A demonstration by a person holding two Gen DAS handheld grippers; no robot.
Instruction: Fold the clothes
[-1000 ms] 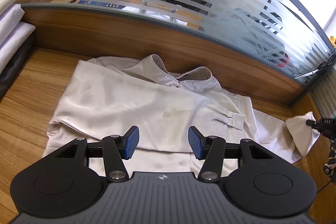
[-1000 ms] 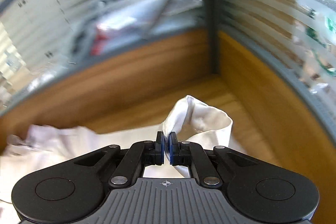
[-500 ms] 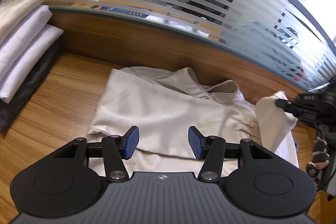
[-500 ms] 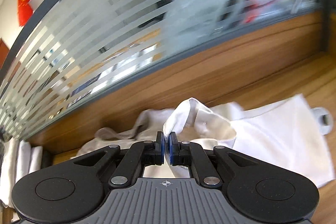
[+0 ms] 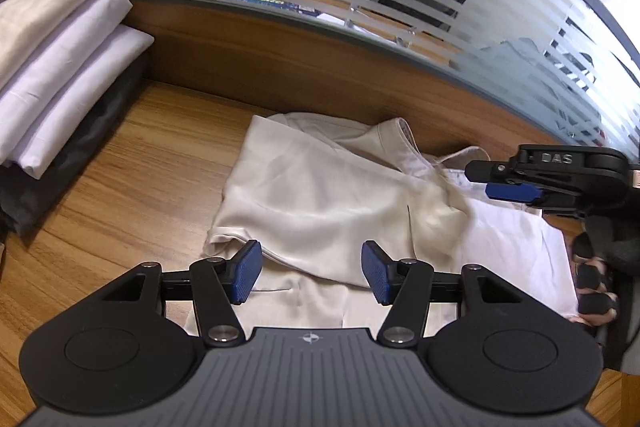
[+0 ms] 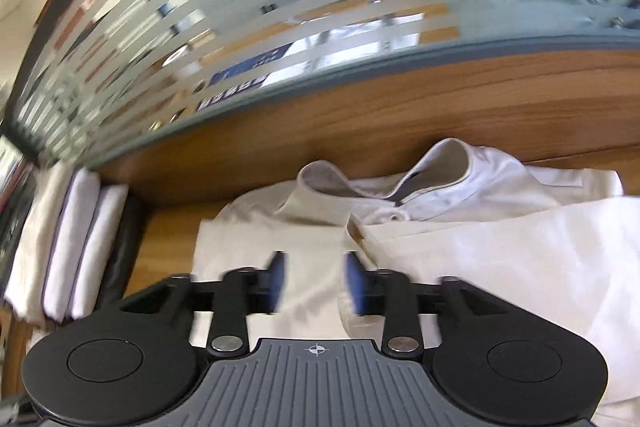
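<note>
Sleeve-folding stage, I judge: the shirt [image 5: 320, 195] lies ahead of both jaws, each set wide and empty; next, grip a loose edge.

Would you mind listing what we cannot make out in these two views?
- Right wrist view: the right gripper is motion-blurred, so its pad edges are smeared.
- Left wrist view: the shirt hem is hidden behind the left gripper.
- Left wrist view: the folded stack is cut off at the left edge.
</note>
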